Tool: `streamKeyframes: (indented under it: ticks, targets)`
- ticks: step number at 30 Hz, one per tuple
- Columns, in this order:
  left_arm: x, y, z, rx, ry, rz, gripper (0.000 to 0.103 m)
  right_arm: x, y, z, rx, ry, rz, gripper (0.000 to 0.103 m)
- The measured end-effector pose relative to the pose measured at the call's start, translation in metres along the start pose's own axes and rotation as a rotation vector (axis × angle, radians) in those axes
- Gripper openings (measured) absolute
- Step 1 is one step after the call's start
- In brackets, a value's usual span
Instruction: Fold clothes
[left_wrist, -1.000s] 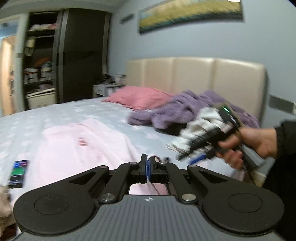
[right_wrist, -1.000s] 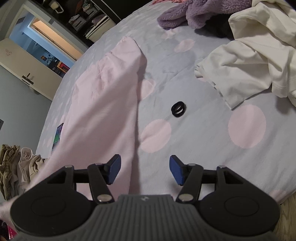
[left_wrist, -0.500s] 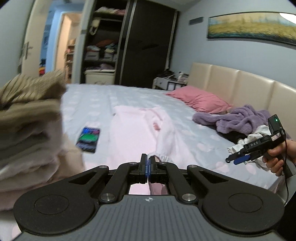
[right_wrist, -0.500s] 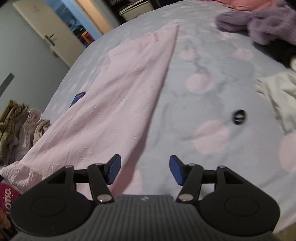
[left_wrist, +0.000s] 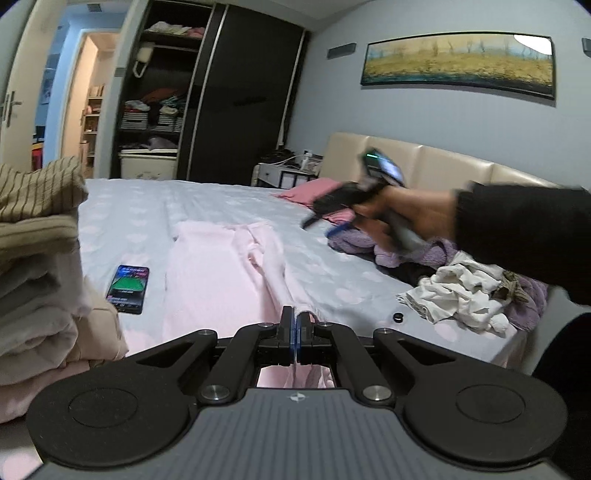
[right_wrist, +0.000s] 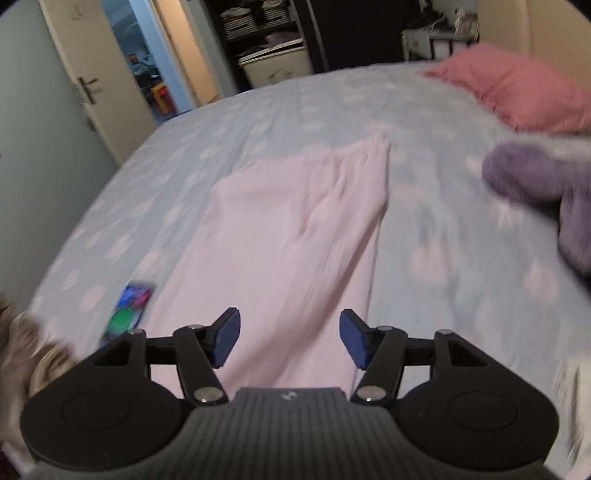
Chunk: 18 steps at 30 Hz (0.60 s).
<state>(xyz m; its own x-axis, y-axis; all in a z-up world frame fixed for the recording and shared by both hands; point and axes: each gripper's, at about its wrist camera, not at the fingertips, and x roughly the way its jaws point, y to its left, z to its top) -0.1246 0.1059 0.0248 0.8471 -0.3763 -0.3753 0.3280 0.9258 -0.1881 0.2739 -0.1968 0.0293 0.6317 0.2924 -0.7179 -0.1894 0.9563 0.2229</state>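
Lying lengthwise on the bed (left_wrist: 122, 206): pink garment (left_wrist: 221, 273), near hem clenched in left gripper (left_wrist: 295, 330) at 6 o'clock. Now sweeping in over cloth from 3 o'clock (previously beside the white pile (left_wrist: 454, 295)): right gripper (right_wrist: 290, 341), fingers released, empty. Likely heading for the far edge, setting up a fold. Phone (left_wrist: 127, 288) sitting at 9 o'clock.

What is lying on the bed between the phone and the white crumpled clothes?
In the left wrist view, the pink garment lies spread between the phone and the white clothes, with a small black ring nearer the white clothes.
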Motion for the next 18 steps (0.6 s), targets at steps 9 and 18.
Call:
streamKeyframes:
  ticks: [9, 18]
  targets:
    - [-0.002, 0.024, 0.000, -0.058, 0.047, 0.008, 0.000, 0.138, -0.060, 0.103, 0.153, 0.056, -0.119, 0.064]
    - [0.008, 0.051, -0.003, -0.153, 0.015, 0.011, 0.000, 0.243, -0.087, 0.141, 0.333, 0.073, -0.124, 0.057]
